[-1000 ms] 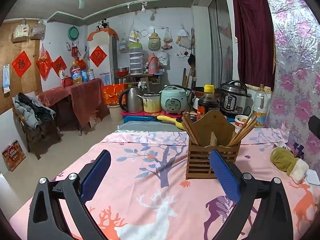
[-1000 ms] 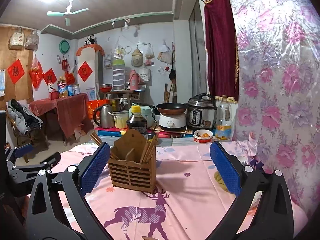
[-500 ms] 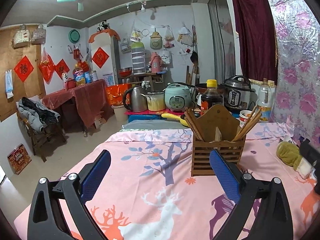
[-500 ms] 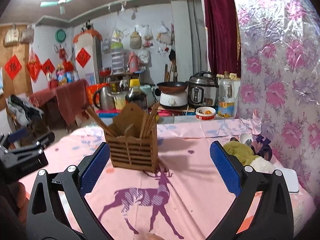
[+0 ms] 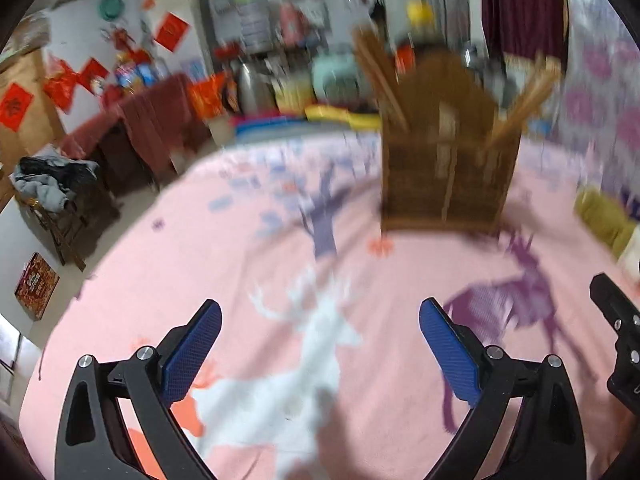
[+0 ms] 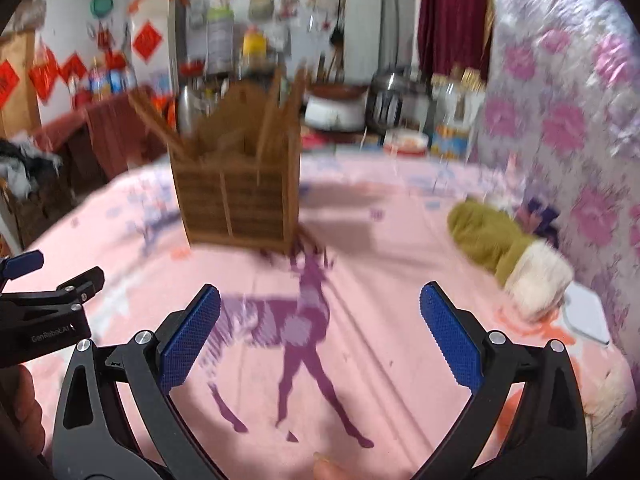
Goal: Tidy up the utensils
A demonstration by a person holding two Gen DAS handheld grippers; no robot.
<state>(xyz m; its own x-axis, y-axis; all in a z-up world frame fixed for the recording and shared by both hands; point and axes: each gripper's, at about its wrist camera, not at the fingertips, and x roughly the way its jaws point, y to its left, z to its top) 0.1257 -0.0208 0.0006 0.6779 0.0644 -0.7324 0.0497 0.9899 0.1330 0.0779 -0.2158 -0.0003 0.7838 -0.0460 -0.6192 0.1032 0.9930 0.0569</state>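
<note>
Utensils, seemingly chopsticks (image 5: 380,76), stand leaning in a slatted wooden holder (image 5: 446,172) on the pink deer-print tablecloth (image 5: 248,264); motion blur softens both views. In the left wrist view the holder sits in the upper right of the frame, well beyond the left gripper (image 5: 320,344), whose blue-padded fingers are spread wide with nothing between them. In the right wrist view the holder (image 6: 236,196) stands upper left of centre, and the right gripper (image 6: 320,330) is likewise wide apart and empty at the bottom of the frame. An olive-green mitten with a white cuff (image 6: 504,252) lies at the right, near the floral wall covering (image 6: 568,128).
</note>
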